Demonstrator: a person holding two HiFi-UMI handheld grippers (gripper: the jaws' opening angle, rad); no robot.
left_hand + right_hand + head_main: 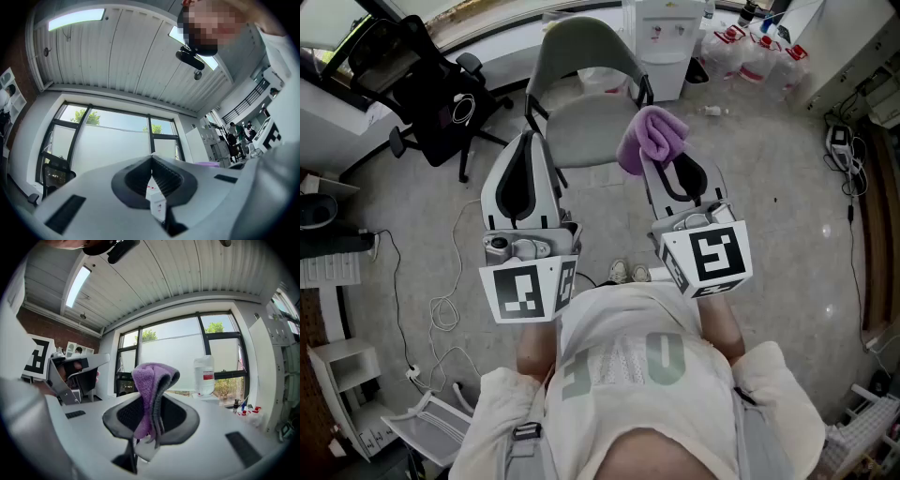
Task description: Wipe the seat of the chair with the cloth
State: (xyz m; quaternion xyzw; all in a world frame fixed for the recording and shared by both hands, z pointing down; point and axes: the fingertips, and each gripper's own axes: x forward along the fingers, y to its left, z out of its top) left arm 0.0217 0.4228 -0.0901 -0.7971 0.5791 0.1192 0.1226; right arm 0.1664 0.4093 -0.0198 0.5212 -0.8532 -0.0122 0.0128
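A grey chair [586, 122] with a curved backrest stands on the floor ahead of me, its seat facing up. My right gripper [661, 150] is shut on a purple cloth [651, 139], which bunches above the jaws at the seat's right edge; in the right gripper view the purple cloth [150, 390] stands folded between the black pads. My left gripper [528, 141] is held beside the seat's left edge, jaws shut with nothing between them. In the left gripper view the left gripper [151, 161] points up toward the windows and ceiling.
A black office chair [422, 84] stands at the far left. A white water dispenser [667, 42] and several water bottles [755, 52] sit behind the grey chair. Cables [412, 309] trail over the floor at left, beside a white shelf unit [347, 375]. My shoes [628, 272] are below the seat.
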